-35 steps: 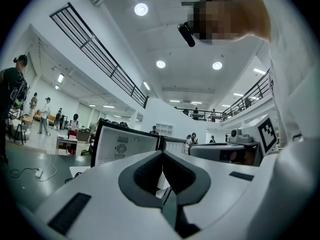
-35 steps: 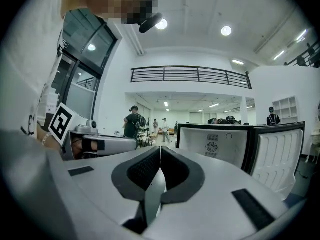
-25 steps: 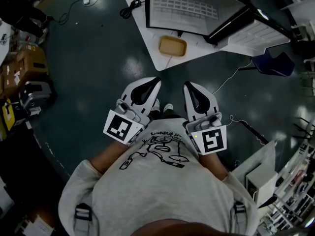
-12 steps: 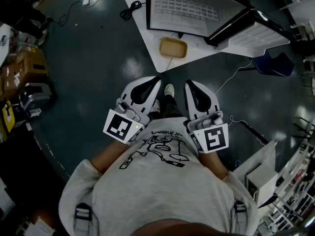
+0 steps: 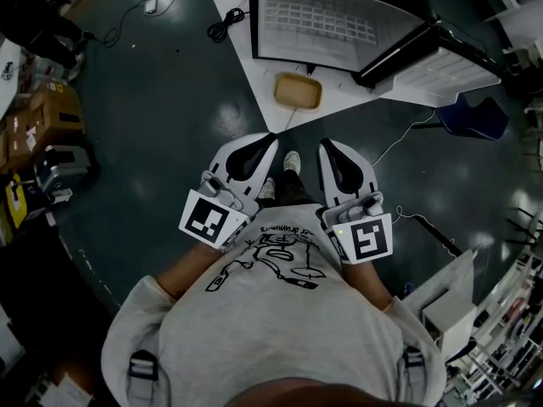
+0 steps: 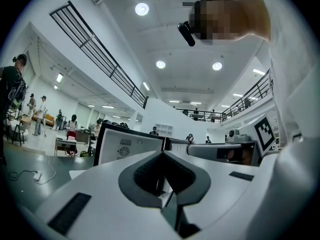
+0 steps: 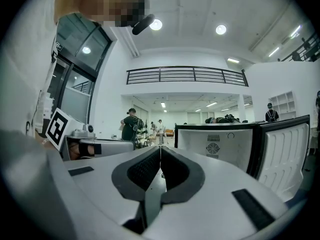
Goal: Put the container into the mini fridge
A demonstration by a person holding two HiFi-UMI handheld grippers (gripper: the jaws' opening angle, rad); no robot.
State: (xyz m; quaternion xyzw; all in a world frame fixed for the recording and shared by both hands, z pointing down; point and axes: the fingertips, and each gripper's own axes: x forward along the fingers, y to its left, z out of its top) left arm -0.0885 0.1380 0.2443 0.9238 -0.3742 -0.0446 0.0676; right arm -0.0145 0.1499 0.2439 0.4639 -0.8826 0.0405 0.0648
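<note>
Ahead of the left hand-held gripper and the right hand-held gripper, well apart from both, the container lies on a white counter. It sits near the counter's edge closest to the person, probably so it can be reached from the front without leaning over anything. Beyond it stands the fridge, its door swung wide to the right. With the opening facing the grippers, the way in looks free, and no door work seems needed first.

Both hand-held grippers are held side by side close to the person's body, pointing roughly level toward the fridge. Each gripper view shows its jaws pressed together with nothing between them, so neither carries anything. This reads as a carrying posture for the approach, not a reach: the tips are over the floor, short of the counter.

The task is judged to be at its very start, with the container untouched. The next move likely calls for stepping closer, parting one pair of jaws, and taking the shallow container by its rim. Since the rim is low, a tilted or slipping grip seems the main risk.
</note>
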